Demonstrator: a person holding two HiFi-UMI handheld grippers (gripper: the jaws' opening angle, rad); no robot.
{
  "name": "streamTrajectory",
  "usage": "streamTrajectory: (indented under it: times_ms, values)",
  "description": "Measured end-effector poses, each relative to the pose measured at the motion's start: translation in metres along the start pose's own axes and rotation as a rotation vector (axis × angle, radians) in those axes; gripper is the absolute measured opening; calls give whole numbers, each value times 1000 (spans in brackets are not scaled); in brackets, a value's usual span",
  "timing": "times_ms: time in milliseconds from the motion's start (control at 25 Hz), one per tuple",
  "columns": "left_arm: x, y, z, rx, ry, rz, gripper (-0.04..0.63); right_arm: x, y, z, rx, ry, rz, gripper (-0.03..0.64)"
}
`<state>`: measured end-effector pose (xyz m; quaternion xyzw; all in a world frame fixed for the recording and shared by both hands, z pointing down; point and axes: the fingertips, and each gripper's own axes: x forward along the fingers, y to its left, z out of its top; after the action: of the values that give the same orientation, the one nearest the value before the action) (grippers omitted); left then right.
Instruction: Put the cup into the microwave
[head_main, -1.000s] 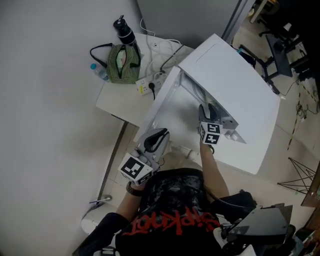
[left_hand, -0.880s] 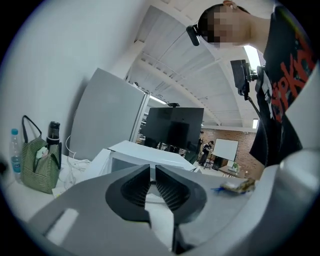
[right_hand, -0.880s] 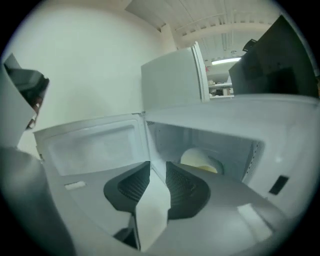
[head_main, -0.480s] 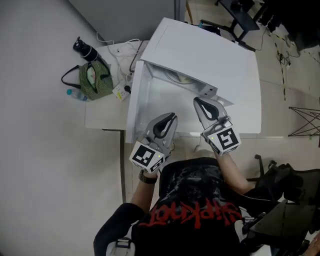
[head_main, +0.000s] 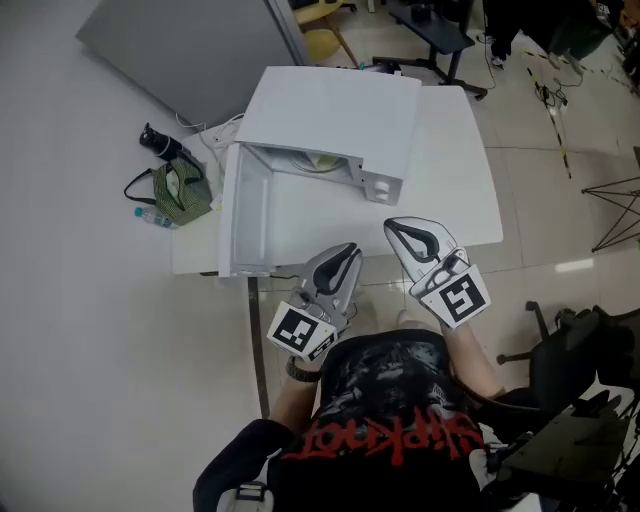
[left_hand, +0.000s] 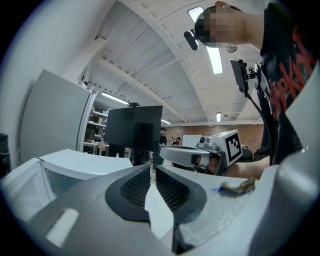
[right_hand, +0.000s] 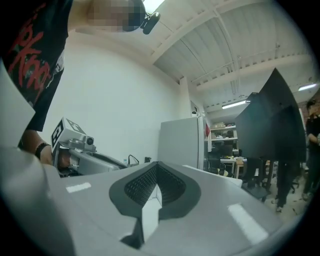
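Observation:
The white microwave (head_main: 335, 110) stands on a white table (head_main: 455, 200), its door (head_main: 245, 215) swung open to the left. Something pale yellowish (head_main: 318, 160) shows inside the cavity under the top's edge; I cannot tell whether it is the cup. Both grippers are held near my body at the table's front edge, apart from the microwave. My left gripper (head_main: 350, 250) (left_hand: 152, 170) has its pads almost together with nothing between them. My right gripper (head_main: 395, 226) (right_hand: 156, 167) is shut, pads touching, and empty. Each gripper view shows the other gripper alongside.
A green striped bag (head_main: 182, 193), a black bottle (head_main: 160, 143) and a small water bottle (head_main: 150, 214) lie left of the table by cables. A grey partition (head_main: 190, 50) stands behind. Office chairs are at the top and a black chair (head_main: 580, 350) on the right.
The right gripper has come out of the microwave's opening and risen back toward me. The left gripper has also drawn back. Both now hang side by side before the table's edge.

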<state>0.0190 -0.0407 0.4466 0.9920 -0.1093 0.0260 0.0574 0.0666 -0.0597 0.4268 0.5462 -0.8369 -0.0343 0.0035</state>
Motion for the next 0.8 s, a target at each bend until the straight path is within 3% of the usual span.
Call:
streamTrajectory:
  times_ms: [240,360,640,800]
  values:
    - [-1,-97,-39,-100,42,20,30,-97,13,-26,122,32,-6,0]
    - [-4,-131,-44,-113,49,-20,104,-125,19,-28,162,30,3,0]
    - [3,-152,-20,-63,32,-60,111,-148,30,-4,94,-9,31,0]
    - [-6,-158,9,-124,-82,-156,121,-144,43,13,80,-28,60,0]
